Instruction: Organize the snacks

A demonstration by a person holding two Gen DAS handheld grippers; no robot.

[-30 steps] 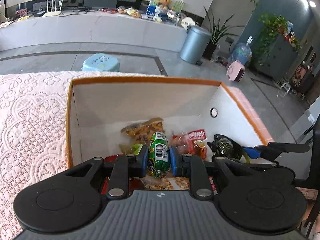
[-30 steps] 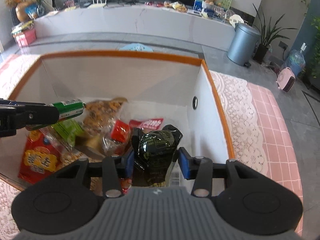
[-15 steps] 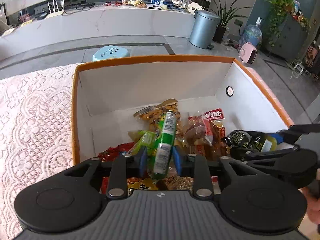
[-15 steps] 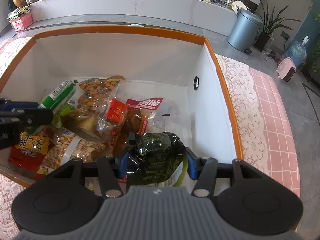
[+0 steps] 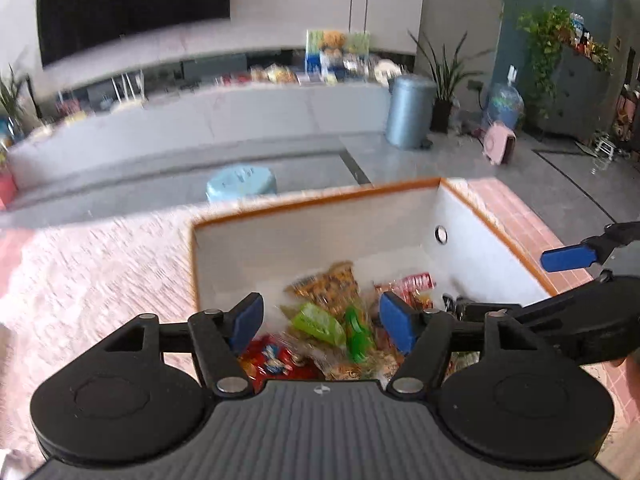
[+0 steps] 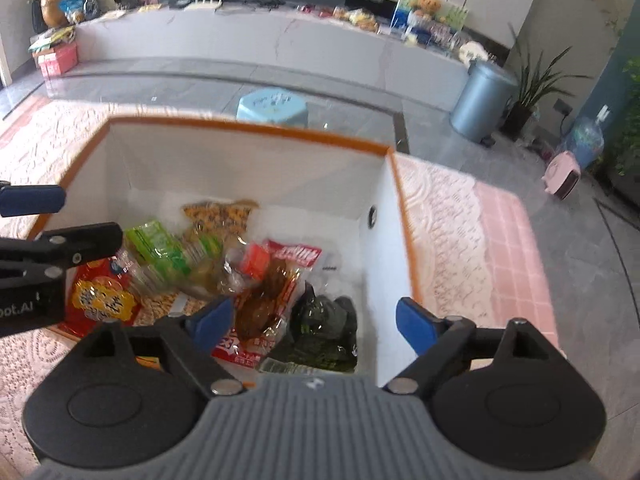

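Fingers on left gripper [image 5: 320,322] and right gripper [image 6: 310,322] are opening wide, empty; lift clear of the orange-rimmed white box [image 6: 248,130] before reaching again.

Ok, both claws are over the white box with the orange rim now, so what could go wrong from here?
1. The left claw and right claw, jaws opening with nothing between them, hang close together over the white orange-rimmed box; they might knock together.
2. The dark green crinkly packet lies against the box's right wall, beside the red-labelled clear packet; picking up either could drag the other.
3. The left view is blurred, so aiming is unsure.
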